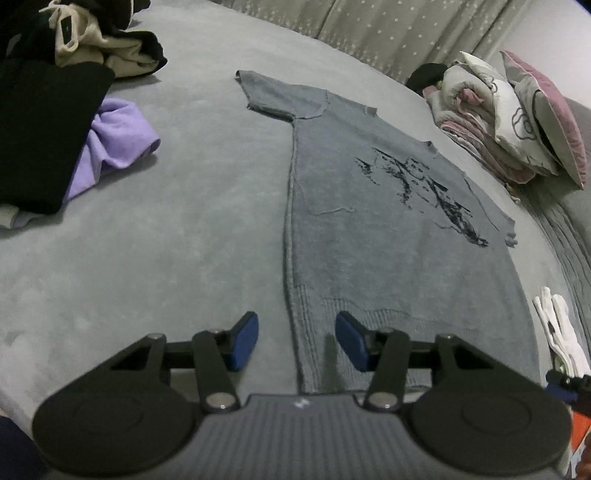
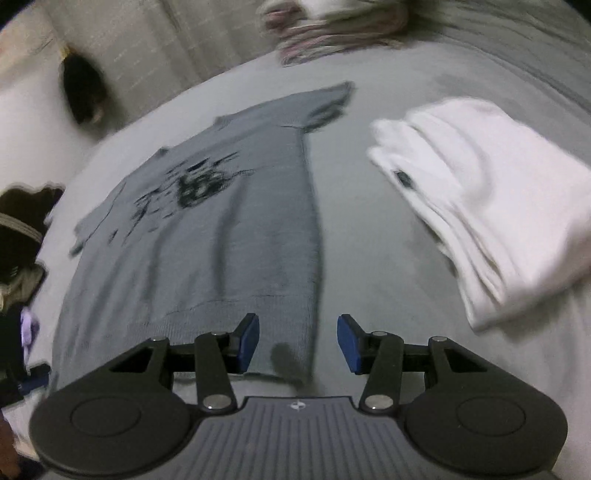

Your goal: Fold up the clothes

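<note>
A grey knitted short-sleeved top [image 1: 388,236] with a dark print lies spread flat on the grey bed [image 1: 166,229]. My left gripper [image 1: 297,341] is open, hovering over the top's hem at its left side seam, with nothing pinched between the blue pads [image 1: 243,341]. In the right wrist view the same top [image 2: 221,240] lies flat. My right gripper [image 2: 298,343] is open over the hem's right corner, and its pads [image 2: 347,343] hold nothing. This view is blurred.
A folded white garment [image 2: 487,206] lies right of the top. Black, cream and purple clothes [image 1: 110,144] are piled at the left. Folded bedding and pillows [image 1: 517,122] sit at the far right, with a curtain [image 1: 369,29] behind the bed.
</note>
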`<state>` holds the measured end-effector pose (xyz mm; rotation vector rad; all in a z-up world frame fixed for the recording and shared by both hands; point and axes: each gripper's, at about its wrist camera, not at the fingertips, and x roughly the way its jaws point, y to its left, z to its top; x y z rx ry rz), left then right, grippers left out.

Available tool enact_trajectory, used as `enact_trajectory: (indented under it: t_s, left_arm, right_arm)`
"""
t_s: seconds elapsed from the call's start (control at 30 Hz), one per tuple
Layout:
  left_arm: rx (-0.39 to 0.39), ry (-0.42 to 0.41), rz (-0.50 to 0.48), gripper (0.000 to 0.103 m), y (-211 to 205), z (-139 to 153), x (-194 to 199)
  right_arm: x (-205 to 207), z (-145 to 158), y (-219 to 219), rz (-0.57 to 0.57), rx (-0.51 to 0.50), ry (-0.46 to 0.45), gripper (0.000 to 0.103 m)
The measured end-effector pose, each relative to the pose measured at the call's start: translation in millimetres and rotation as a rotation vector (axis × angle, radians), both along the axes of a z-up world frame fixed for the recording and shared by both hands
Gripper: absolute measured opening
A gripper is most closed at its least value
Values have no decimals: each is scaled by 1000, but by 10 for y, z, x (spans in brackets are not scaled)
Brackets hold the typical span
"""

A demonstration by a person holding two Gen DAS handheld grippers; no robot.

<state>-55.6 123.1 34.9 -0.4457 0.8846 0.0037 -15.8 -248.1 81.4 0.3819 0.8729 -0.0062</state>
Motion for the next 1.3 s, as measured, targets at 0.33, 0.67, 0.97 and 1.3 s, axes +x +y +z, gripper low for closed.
enact_trajectory:
  t_s: [0.33,0.67,0.97,1.3]
  left_arm:
    - [-59,-42,2,7,129,190,-47]
    - [16,-10,-35,7,53,194,-169]
    - [71,5,-46,7,42,89,-215]
    - [26,-3,12,46,192,136,-202]
  right_arm:
    - [-32,69,123,1,-80,-94,7]
    - [-97,186,53,49,-156,-62,6]
    - [-142,144,7,55,-215,-71,6]
    - [-141,134,14,23,-253,-96,44]
